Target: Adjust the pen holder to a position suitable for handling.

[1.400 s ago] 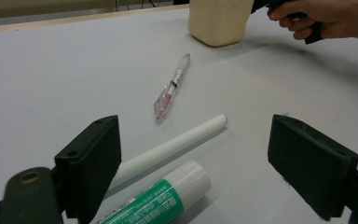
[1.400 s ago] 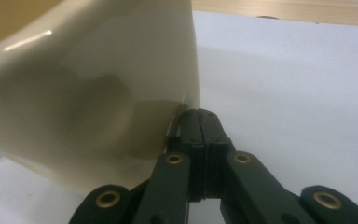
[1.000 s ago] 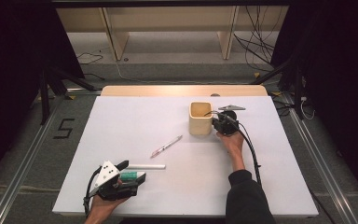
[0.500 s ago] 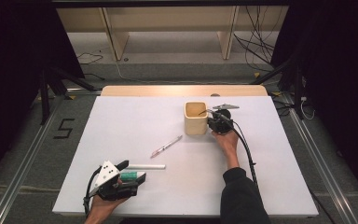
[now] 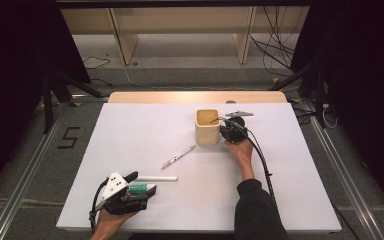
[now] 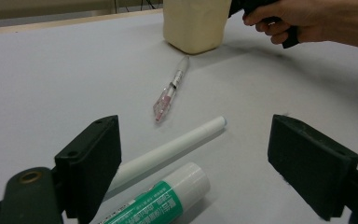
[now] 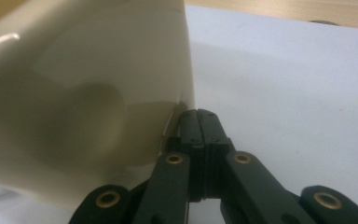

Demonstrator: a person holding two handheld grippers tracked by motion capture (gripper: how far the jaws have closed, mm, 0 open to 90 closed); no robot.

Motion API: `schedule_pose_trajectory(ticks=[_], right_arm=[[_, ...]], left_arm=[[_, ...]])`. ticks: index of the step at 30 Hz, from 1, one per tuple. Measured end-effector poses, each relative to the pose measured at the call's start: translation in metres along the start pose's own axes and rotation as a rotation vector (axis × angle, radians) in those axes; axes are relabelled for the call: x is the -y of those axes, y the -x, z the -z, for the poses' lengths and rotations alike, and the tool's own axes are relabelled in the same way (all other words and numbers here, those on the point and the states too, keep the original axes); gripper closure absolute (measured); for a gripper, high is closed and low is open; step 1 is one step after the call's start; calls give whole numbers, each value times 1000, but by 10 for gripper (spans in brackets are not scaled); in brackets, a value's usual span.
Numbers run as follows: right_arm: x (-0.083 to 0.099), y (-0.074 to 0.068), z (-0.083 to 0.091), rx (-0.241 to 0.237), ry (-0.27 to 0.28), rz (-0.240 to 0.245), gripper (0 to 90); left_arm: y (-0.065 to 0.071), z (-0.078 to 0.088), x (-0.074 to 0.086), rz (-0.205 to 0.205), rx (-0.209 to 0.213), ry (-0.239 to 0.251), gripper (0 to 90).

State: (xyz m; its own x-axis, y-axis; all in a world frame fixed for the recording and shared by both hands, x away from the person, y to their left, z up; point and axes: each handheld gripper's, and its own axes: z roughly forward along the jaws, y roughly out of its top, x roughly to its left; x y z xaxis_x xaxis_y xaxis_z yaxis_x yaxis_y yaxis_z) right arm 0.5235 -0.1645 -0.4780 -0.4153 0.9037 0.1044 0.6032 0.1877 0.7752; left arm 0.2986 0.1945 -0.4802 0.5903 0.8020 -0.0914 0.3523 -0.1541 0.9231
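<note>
The left gripper (image 5: 130,189) rests at the near left edge of the white table (image 5: 290,200), its two black jaws standing wide apart with nothing pressed between them. In the left gripper view a green-labelled glue stick (image 6: 165,200) lies on the table between the jaws, close to the left one, and a white cylindrical stick (image 6: 168,151) lies just beyond it, angled up and to the right. Farther toward the table's centre lies a clear pen with a pink tip (image 5: 178,156), apart from both.

At centre right stands the cream, square-mouthed cup (image 5: 207,127), upright, in the far half of the table. The right gripper (image 5: 226,131) is at the cup's right side; in the right gripper view its jaws are brought fully together, with nothing visible between the pads, and the joined tips (image 7: 199,114) sit against the cup's lower right corner. Whether they press on the wall or merely touch it cannot be told.

The step in hand appears to be nudging the cup across the table with the closed tips. To do this well, the contact should stay low on the wall, so that the cup slides rather than tips, and the push should run level and slowly. Contact at a corner tends to spin the cup; a flat face gives straighter travel.
</note>
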Motion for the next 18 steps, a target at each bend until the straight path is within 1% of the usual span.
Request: schedule_pose_trajectory(ticks=[5,7,9,10,11,13,15,18], right_arm=[[0,1,1,-6,4,-1,900],[0,1,3,-8,8,7,900],[-1,2,7,-11,15,5,870],[0,3,10,-15,20,10,862],[0,6,17,-12,23,18,838],[2,9,25,-14,37,24,811],[5,14,35,-17,48,15,766],[10,19,50,-24,60,19,701]], left_arm=[[-1,1,0,-2,-2,-3,171],[-2,2,0,3,-4,2,171],[-3,2,0,9,-7,-1,171],[-4,2,0,16,-8,2,171],[-4,2,0,17,-7,1,171],[-4,2,-1,12,-8,-5,171],[-5,2,-1,19,-7,-4,171],[-8,3,-3,23,-11,-8,171]])
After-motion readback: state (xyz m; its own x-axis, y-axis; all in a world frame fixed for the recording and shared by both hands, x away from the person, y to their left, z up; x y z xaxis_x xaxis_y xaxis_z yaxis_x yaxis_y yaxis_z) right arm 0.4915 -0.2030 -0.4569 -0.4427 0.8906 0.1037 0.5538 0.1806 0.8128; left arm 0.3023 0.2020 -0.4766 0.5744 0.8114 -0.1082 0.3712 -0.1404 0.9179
